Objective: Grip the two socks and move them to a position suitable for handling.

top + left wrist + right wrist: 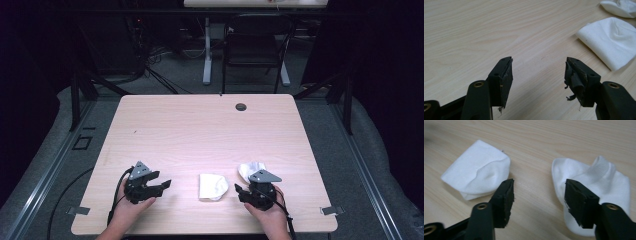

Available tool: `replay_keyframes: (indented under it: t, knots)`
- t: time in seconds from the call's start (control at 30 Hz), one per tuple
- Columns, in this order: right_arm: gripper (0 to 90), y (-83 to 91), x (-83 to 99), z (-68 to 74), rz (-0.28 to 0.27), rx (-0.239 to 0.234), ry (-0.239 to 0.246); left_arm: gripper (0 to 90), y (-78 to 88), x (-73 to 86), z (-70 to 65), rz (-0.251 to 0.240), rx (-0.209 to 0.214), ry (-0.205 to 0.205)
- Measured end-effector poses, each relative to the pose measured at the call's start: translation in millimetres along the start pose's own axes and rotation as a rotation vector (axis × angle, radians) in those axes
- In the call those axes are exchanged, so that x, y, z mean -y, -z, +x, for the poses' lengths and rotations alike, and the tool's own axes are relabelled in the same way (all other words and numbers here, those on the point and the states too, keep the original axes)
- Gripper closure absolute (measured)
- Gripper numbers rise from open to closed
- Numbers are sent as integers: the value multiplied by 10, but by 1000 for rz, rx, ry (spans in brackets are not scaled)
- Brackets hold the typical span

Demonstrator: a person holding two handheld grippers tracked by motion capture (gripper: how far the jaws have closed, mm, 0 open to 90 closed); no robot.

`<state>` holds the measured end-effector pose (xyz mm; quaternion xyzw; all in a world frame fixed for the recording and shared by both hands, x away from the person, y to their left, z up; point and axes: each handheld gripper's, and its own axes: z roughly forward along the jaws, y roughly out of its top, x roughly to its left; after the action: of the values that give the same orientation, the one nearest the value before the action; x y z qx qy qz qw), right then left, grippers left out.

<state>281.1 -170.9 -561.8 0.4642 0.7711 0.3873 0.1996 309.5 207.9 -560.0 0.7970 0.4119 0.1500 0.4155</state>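
Both tongs idle near the bottom of the high view: left tongs (159, 186) spread wide and empty over bare counter (200, 130), right tongs (241, 192) also spread and empty, hovering at the near edge of the loose sock (596, 185). Folded sock (212, 186) sits bottom centre between the two tongs, the loose one just right of it, partly under my right tongs, cuff pointing to the upper right in the right gripper view. I'd judge both soft, light and floppy, so I'd pinch the ribbed cuff or a doubled edge rather than a single flat layer.
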Motion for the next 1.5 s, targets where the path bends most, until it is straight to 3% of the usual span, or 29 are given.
replay_keyframes:
  t: [0.1,0.17,0.23,0.3,0.33,0.57,0.6,0.7,0.8,0.97,1.2,1.5]
  knots:
    - [468,-5,22,-1,7,-15,7,393,-31,8,-76,-2,6,-7]
    - [497,-8,22,14,14,-2,18,394,-47,1,-153,0,18,-32]
    - [510,-8,11,14,11,-18,16,395,-69,-2,-215,0,18,-62]
    - [518,-8,8,15,7,-23,7,394,-94,-3,-246,8,23,-73]
    - [531,-7,11,16,31,-17,-22,394,-113,-3,-264,13,31,-74]
    - [598,27,10,-21,18,-21,-58,427,-192,-49,-366,17,51,-73]
    - [611,28,13,-43,34,-33,-69,443,-225,-76,-405,22,45,-91]
    - [618,19,19,-53,39,-34,-72,457,-261,-101,-463,32,44,-93]
    - [625,20,22,-61,46,-30,-69,482,-325,-155,-555,51,45,-123]
    - [638,48,16,-67,29,-30,-80,550,-413,-254,-684,57,80,-109]
    - [640,45,14,-83,25,-33,-84,557,-520,-399,-848,47,96,-100]
    - [640,54,14,-104,19,-37,-96,555,-656,-485,-1106,61,144,-138]
